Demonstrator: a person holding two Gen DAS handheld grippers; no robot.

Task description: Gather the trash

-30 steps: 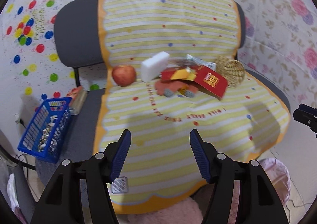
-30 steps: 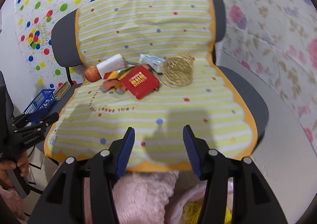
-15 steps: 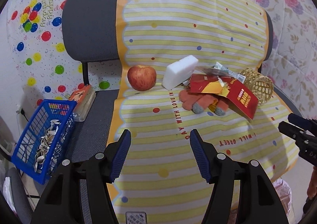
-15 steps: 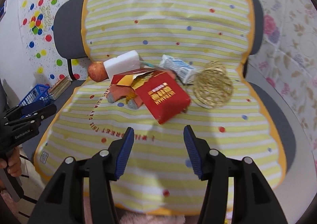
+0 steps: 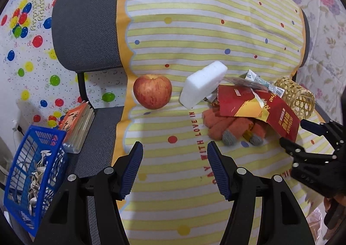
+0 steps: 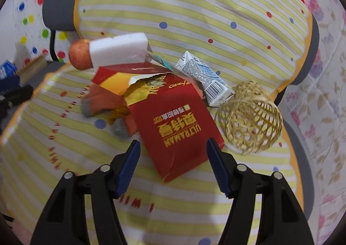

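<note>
A torn red paper box (image 6: 173, 123) lies on the striped chair cover (image 6: 194, 17), over an orange glove (image 6: 103, 102). It also shows in the left wrist view (image 5: 259, 110). A crumpled drink carton (image 6: 203, 76) lies behind it. My right gripper (image 6: 172, 156) is open, its jaws on either side of the box's near end. My left gripper (image 5: 175, 158) is open and empty over the seat, short of an apple (image 5: 152, 91) and a white foam block (image 5: 202, 87).
A woven bamboo ball (image 6: 250, 119) sits right of the box. A blue basket (image 5: 32, 175) and a book (image 5: 77, 126) are on the left part of the seat. The right gripper shows in the left wrist view (image 5: 302, 136).
Both grippers have moved forward toward the pile. The right gripper has closed in on the red box, which now sits between its open jaws.
</note>
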